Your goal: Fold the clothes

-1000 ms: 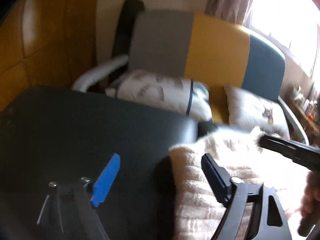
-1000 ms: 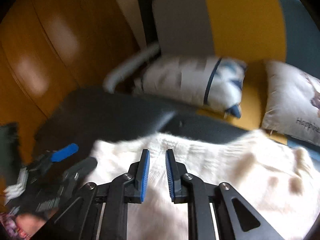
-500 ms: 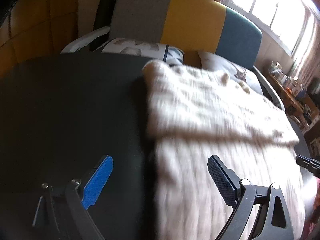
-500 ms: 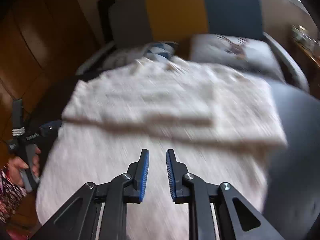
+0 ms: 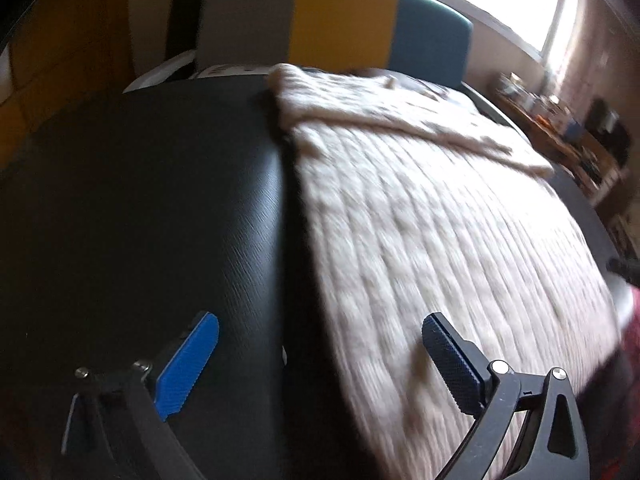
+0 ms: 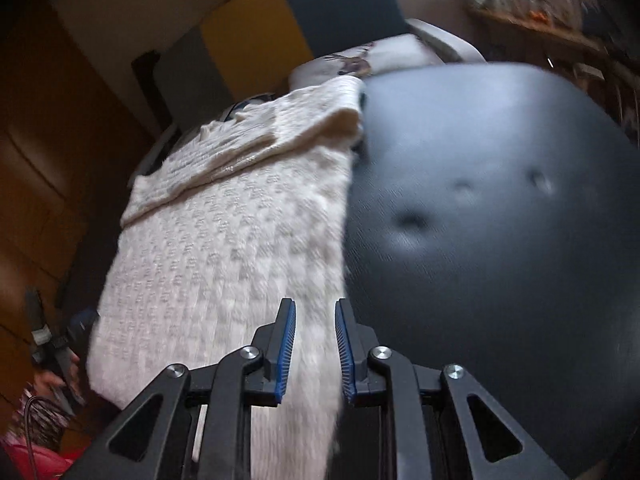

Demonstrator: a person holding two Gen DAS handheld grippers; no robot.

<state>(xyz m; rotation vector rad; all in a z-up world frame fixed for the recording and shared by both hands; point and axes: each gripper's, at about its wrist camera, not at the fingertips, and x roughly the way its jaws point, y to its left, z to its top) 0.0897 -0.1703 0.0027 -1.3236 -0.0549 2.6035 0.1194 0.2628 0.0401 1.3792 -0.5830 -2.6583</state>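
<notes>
Cream knit is lying flat on the black counter, far end folded over; left hand-held gripper is hovering spread, right hand-held gripper is hovering narrowly parted, empty; soft, floppy, probably stretching, so I'd be pinching near-edge corners.

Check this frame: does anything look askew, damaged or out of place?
Nothing is damaged or spilled. The knit sweater lies flat on the black table, its far end folded back with a slightly slanted edge. Its near end hangs over the table edge. Both grippers, left and right, hold nothing.
</notes>
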